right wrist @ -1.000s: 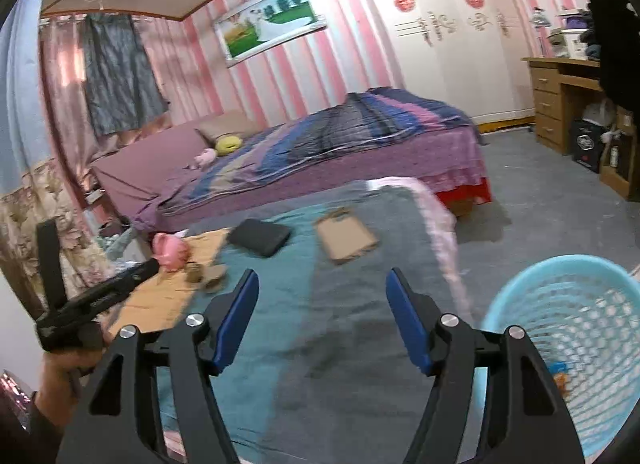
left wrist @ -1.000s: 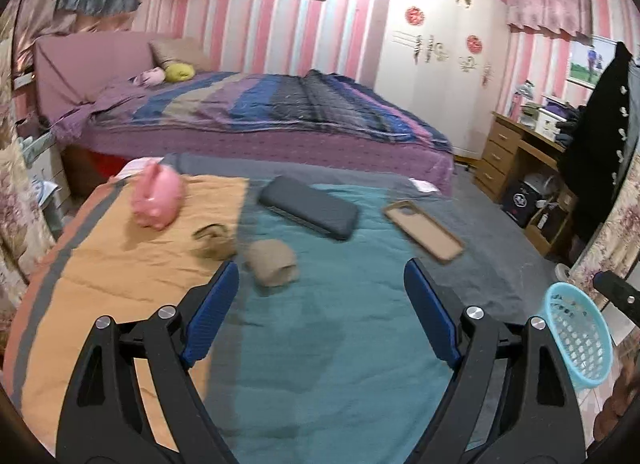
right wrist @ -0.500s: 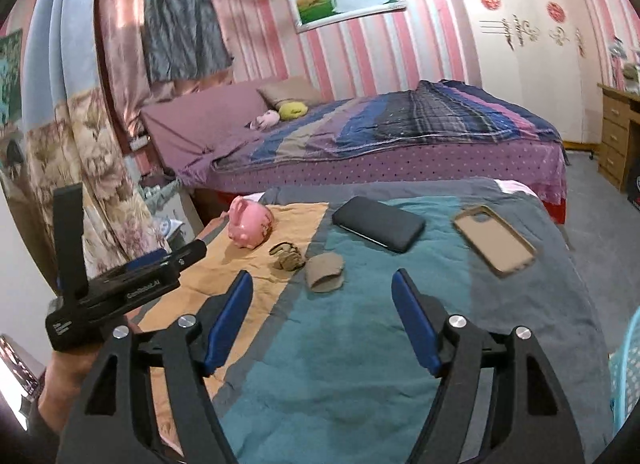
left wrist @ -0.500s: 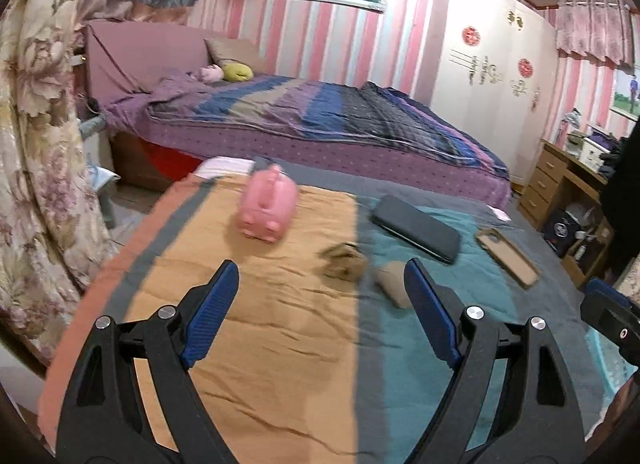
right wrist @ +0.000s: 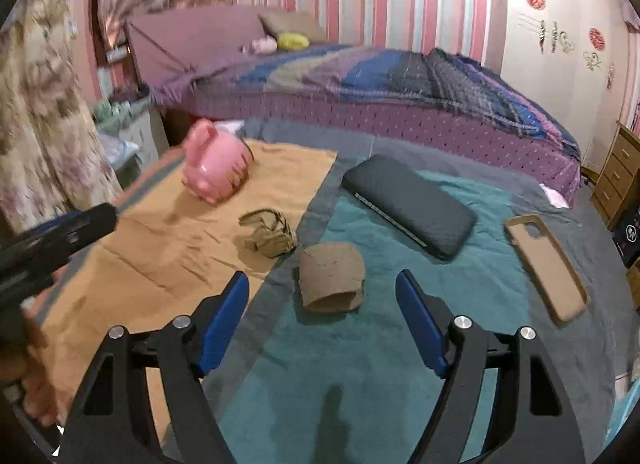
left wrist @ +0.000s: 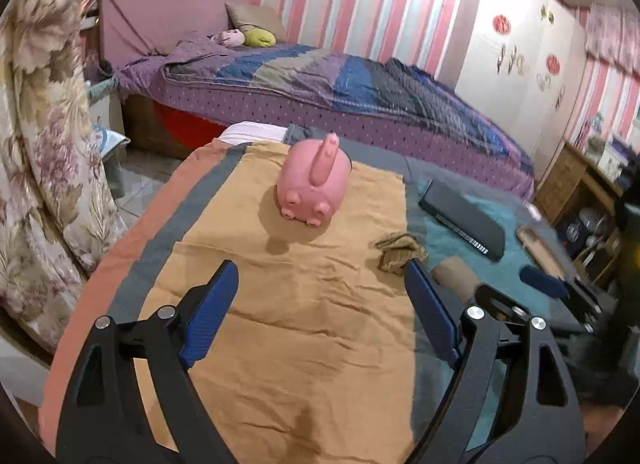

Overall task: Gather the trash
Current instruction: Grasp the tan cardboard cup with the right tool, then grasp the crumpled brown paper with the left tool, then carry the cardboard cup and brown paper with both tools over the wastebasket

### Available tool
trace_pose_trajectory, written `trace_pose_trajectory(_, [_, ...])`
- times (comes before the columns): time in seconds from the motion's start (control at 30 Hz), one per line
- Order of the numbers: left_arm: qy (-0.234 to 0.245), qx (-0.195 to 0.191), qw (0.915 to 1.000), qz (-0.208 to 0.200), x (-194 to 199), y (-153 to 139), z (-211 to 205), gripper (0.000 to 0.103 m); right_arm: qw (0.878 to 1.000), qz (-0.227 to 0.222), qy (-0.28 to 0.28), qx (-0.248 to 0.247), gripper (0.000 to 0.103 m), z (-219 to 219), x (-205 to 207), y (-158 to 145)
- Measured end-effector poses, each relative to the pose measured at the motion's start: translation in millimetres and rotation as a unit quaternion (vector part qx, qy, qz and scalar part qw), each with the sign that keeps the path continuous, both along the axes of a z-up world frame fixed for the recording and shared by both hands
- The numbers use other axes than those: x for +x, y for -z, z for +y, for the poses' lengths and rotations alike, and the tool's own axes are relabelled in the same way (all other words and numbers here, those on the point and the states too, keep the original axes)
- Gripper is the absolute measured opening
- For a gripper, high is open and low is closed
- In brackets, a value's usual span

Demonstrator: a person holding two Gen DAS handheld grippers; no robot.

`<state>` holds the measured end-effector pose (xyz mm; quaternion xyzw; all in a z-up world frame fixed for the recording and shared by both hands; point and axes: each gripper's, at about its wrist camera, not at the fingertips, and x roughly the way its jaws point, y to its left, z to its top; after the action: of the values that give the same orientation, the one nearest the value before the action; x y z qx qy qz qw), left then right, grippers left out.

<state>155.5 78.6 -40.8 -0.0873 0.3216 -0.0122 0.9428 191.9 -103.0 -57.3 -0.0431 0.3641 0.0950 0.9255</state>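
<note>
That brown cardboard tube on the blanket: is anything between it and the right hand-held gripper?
Nothing visible. The cardboard tube lies just ahead of the right hand-held gripper, whose jaws are opening with nothing between them. The crumpled paper sits off to the left.

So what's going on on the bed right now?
A person holds a claw in each hand over the blanket; neither grips anything yet. The right claw is opening, lined up on the cardboard tube just ahead of it. The left claw hangs open over the orange patch, with the crumpled brown paper near its right finger. The pink piggy bank lies untouched.
</note>
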Motion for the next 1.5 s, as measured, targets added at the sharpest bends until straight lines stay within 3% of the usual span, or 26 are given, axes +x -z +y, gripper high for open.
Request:
trace_pose_trajectory(0.13, [0.009, 0.019, 0.9998, 0.006, 8.3, 3.8, -10.0, 0.083, 1.0, 0.028, -0.003, -0.008, 0.073, 1.5, 21.7, 21.5])
trace_pose_trajectory(0.2, [0.011, 0.012, 0.9998, 0.008, 13.1, 6.2, -11.2, 0.083, 0.999, 0.042, -0.001, -0.015, 0.067, 2.8, 29.8, 30.8])
trace_pose_trajectory(0.27, [0.013, 0.004, 0.9998, 0.012, 18.1, 8.3, -13.8, 0.083, 0.998, 0.063, -0.01, -0.005, 0.049, 1.1, 36.9, 41.0])
trace_pose_trajectory(0.37, [0.019, 0.001, 0.9997, 0.013, 25.4, 8.4, -23.9, 0.083, 0.998, 0.058, -0.01, 0.014, 0.044, -9.7, 34.0, 35.8])
trace_pose_trajectory(0.57, [0.047, 0.021, 0.9986, 0.006, 47.6, 11.4, -60.9, 0.084, 0.998, 0.013, 0.021, 0.058, 0.045, -71.5, -9.9, -2.0])
trace_pose_trajectory(0.7, [0.045, 0.005, 0.9982, 0.04, 70.6, 28.4, -75.9, 0.084, 0.996, -0.01, 0.038, 0.085, 0.045, -108.3, -40.9, -17.6])
trace_pose_trajectory(0.83, [0.037, 0.024, 0.9966, 0.07, 86.5, 49.4, -87.3, 0.083, 0.993, -0.02, 0.047, 0.102, 0.045, -137.0, -46.3, -23.8])
trace_pose_trajectory(0.9, [0.041, 0.033, 0.9952, 0.082, 93.7, 58.5, -91.8, 0.077, 0.993, -0.022, 0.047, 0.104, 0.045, -143.4, -43.5, -25.3])
trace_pose_trajectory(0.97, [0.039, 0.038, 0.9943, 0.091, 97.7, 65.5, -92.7, 0.056, 0.992, -0.022, 0.05, 0.115, 0.045, -156.4, -43.4, -27.3])
trace_pose_trajectory(1.0, [0.041, 0.037, 0.9942, 0.092, 97.9, 66.1, -93.1, 0.052, 0.99, -0.02, 0.055, 0.128, 0.045, -163.9, -39.6, -27.6])
trace_pose_trajectory(1.03, [0.046, 0.036, 0.9942, 0.09, 97.7, 65.3, -94.1, 0.043, 0.989, -0.023, 0.06, 0.131, 0.045, -164.9, -41.9, -26.9])
trace_pose_trajectory(1.2, [0.064, 0.038, 0.9945, 0.074, 87.8, 55.0, -98.4, 0.04, 0.987, -0.032, 0.064, 0.141, 0.045, -167.7, -41.2, -28.3])
trace_pose_trajectory(1.4, [0.088, 0.048, 0.9944, 0.031, 56.2, 19.2, -109.0, 0.04, 0.988, -0.052, 0.055, 0.136, 0.046, -163.4, -54.0, -36.0])
trace_pose_trajectory(1.5, [0.099, 0.033, 0.9945, 0.006, 31.1, -0.5, -113.2, 0.04, 0.988, -0.066, 0.054, 0.131, 0.046, -168.3, -68.7, -44.2])
